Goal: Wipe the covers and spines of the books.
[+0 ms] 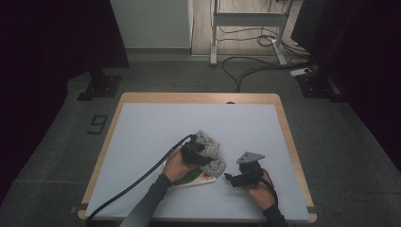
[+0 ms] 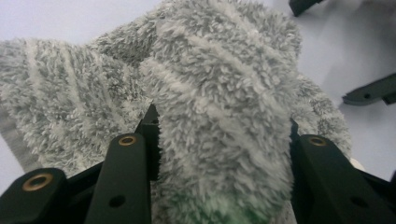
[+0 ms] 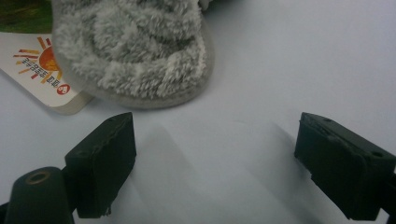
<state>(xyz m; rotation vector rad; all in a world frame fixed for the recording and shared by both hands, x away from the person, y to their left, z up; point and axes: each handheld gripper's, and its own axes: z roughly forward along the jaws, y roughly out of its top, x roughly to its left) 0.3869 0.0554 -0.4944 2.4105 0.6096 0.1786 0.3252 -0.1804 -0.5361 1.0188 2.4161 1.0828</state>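
Note:
A fluffy grey striped slipper (image 1: 215, 158) lies near the front middle of the table, partly on top of a flat printed card (image 1: 202, 179). My left gripper (image 1: 203, 151) is shut on the slipper's plush upper (image 2: 219, 84), with the fabric bulging between the two jaws of that gripper (image 2: 222, 122). My right gripper (image 1: 230, 178) sits just right of the slipper, open with nothing between its fingers. In the right gripper view the slipper's toe and pale sole edge (image 3: 135, 51) lie beyond that gripper (image 3: 215, 128), and the card (image 3: 42, 70) shows a red sun logo.
A pale blue mat (image 1: 189, 123) covers the wooden table (image 1: 198, 98). Behind the table the floor holds cables (image 1: 246, 66), a desk frame (image 1: 248, 21) and dark stands at both sides. The right gripper's black fingers (image 2: 371, 91) show at the left gripper view's right edge.

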